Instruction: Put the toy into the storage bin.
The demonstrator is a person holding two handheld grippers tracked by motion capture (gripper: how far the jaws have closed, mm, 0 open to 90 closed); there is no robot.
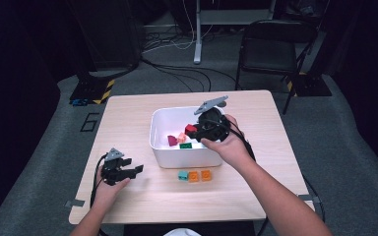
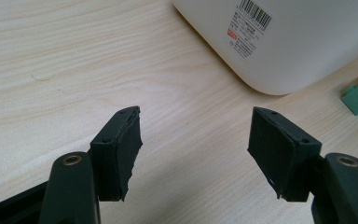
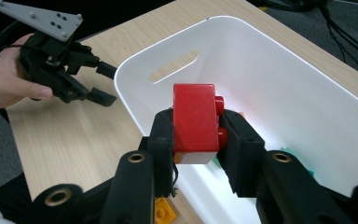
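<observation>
The light wooden table (image 1: 128, 123) carries a white bin (image 1: 177, 157) at centre, with teal (image 1: 182, 175) and two orange bricks (image 1: 200, 175) at its 6 o'clock.

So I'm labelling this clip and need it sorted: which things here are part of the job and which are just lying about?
Part of the job:
- red brick, clamped in the right gripper
- white bin with bricks inside
- teal brick and two orange bricks on the table
- left gripper, open, empty

Lying about:
- black chair
- floor cables
</observation>
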